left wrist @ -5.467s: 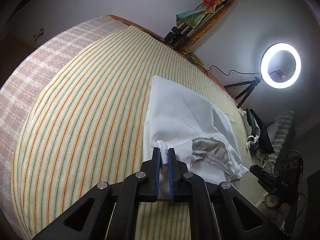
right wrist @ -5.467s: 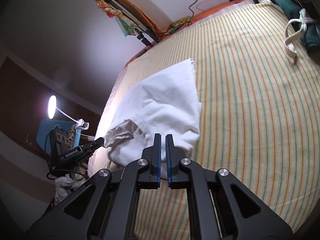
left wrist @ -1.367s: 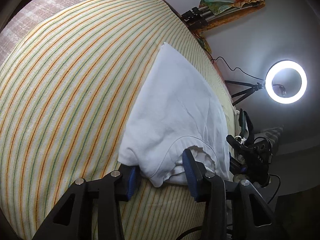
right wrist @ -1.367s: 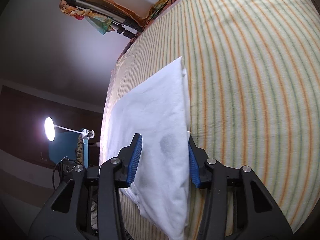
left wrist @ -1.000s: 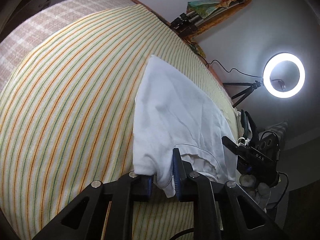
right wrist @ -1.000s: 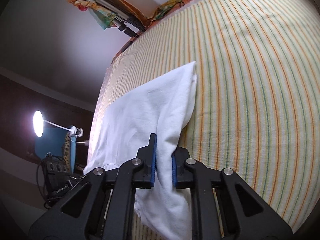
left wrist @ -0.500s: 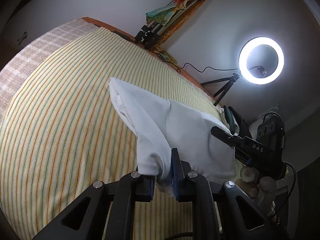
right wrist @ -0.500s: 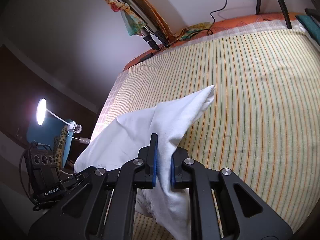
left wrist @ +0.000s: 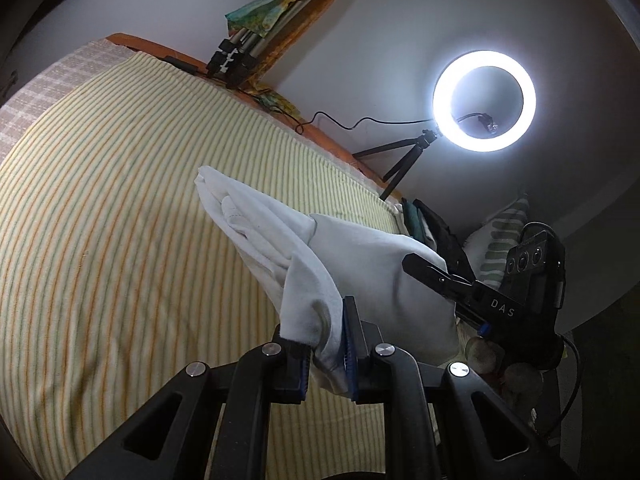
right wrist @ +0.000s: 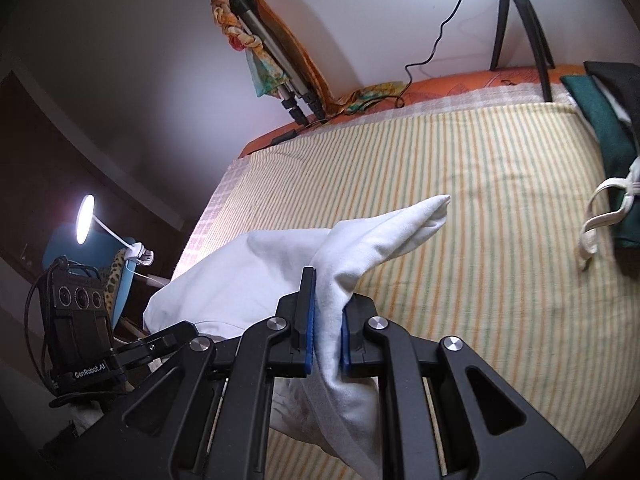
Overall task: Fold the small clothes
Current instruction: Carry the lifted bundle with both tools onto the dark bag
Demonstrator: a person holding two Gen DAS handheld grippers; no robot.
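Both tongs, left [left wrist: 325, 348] and right [right wrist: 325, 330], clamping the near edge of the white garment [left wrist: 368, 264], lifting it off the striped bed [left wrist: 100, 220], far end trailing low; mid-fold, probably next needing the held edge carried forward, laid over, released.

The white garment [left wrist: 372, 264] is folded and lifted above my striped bed cover, hanging between two pinched corners; its far end droops down.

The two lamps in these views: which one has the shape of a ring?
The white ring light on the small black tripod, beside the striped bed, is the ring. The other, a desk lamp, has a solid oval head on a thin bent white arm.
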